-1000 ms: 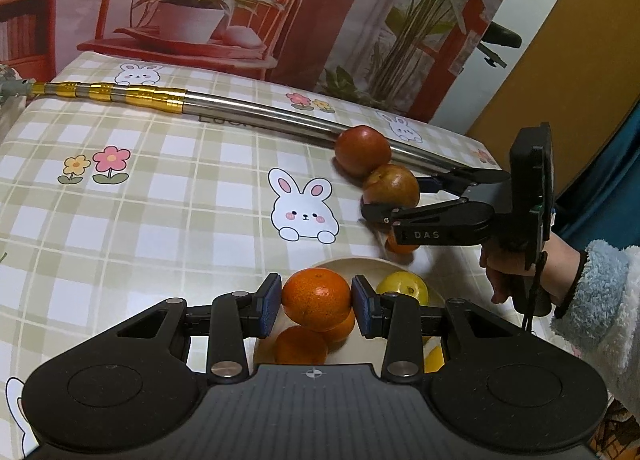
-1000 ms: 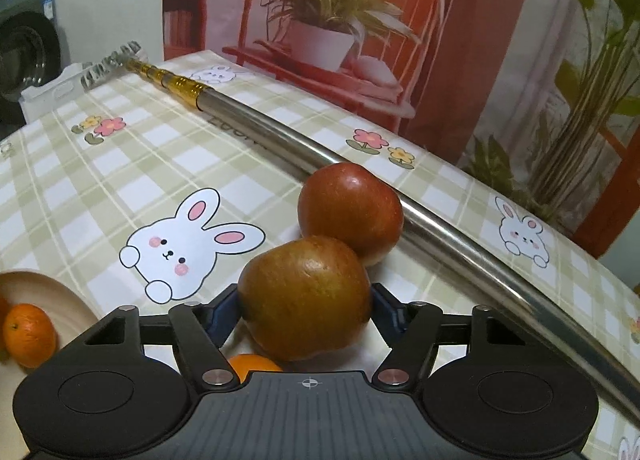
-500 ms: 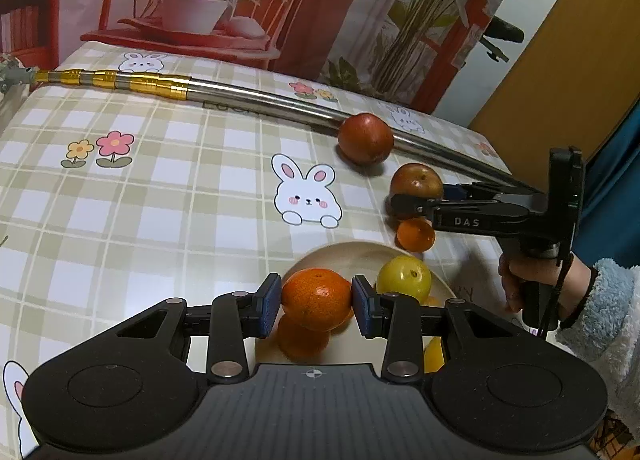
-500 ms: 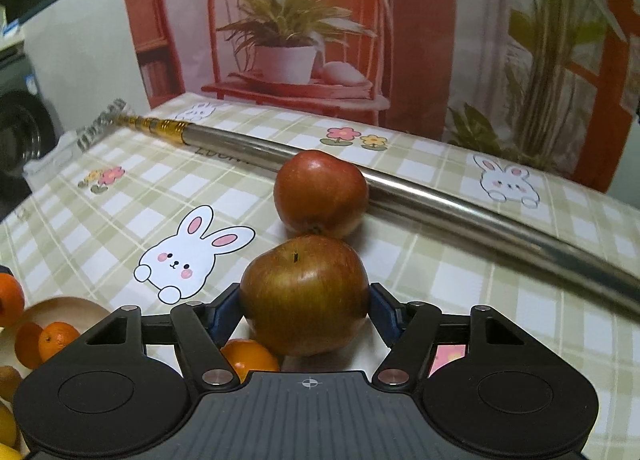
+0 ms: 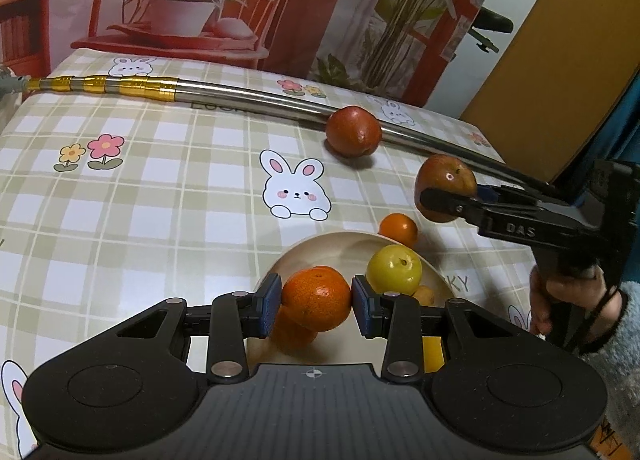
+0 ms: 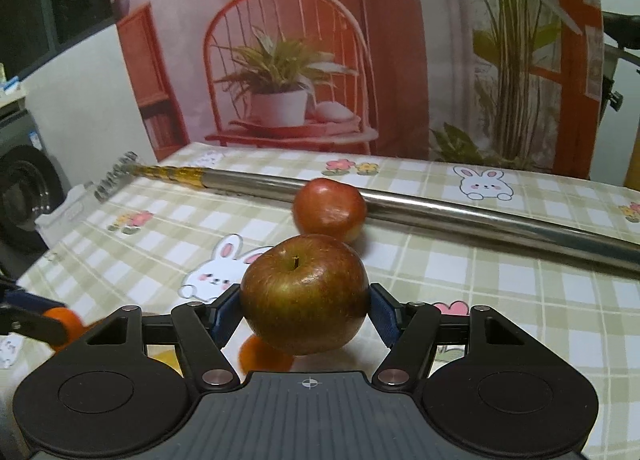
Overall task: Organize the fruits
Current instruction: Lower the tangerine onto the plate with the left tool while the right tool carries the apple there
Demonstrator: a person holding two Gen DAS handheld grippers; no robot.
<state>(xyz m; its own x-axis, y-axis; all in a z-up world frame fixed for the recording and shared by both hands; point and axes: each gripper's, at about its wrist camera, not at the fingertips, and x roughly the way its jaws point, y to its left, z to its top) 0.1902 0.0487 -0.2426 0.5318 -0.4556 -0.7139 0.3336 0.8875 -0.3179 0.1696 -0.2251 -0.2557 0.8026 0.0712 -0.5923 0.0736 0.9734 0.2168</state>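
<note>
My left gripper point(image 5: 316, 306) is shut on an orange point(image 5: 316, 298), held just above a cream bowl point(image 5: 320, 250). The bowl holds a yellow-green fruit point(image 5: 394, 270) and more oranges, partly hidden under the held one. My right gripper point(image 6: 305, 310) is shut on a red-brown apple point(image 6: 304, 294), lifted off the table; in the left wrist view this apple point(image 5: 444, 179) hangs to the right of and beyond the bowl. A second red apple point(image 5: 353, 131) point(image 6: 330, 209) rests against the metal pole. A small orange point(image 5: 398, 228) lies on the cloth by the bowl's far rim.
A long steel pole point(image 5: 248, 95) with a gold end crosses the back of the checked bunny tablecloth point(image 5: 140, 195). A hand in a fluffy sleeve point(image 5: 612, 324) holds the right gripper at the right edge. A printed backdrop stands behind the table.
The right gripper has lifted its apple away from the other apple, moved right and toward the near side, and rolled upright. The left gripper with its orange has stayed over the bowl.
</note>
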